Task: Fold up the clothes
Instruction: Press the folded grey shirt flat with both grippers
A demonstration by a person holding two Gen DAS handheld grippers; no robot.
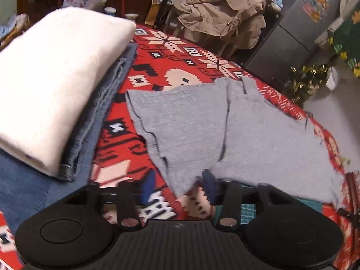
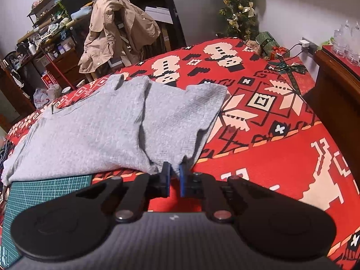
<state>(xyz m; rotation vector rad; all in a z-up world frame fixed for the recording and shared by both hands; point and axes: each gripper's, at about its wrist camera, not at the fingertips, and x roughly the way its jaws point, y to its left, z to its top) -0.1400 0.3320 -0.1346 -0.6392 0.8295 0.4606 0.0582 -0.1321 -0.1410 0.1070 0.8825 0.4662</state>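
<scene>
A grey shirt [image 1: 258,139] lies spread on the red patterned cloth [image 1: 157,72] that covers the table. In the left wrist view its near corner hangs down between the fingers of my left gripper [image 1: 178,184]. The jaws stand apart and I see no pad pressing on the fabric. In the right wrist view the grey shirt [image 2: 101,130] has a fold down its middle. My right gripper [image 2: 175,175] sits at its near hem, its blue pads almost together, pinching the bunched edge of the shirt.
A folded white blanket [image 1: 56,78] rests on folded jeans [image 1: 105,117] at the left. A green cutting mat [image 2: 45,193] lies under the shirt's near edge. A wrapped gift box [image 2: 292,74] stands at the far right, with a wooden cabinet [image 2: 337,94] beside it. A beige coat [image 2: 112,29] hangs beyond the table.
</scene>
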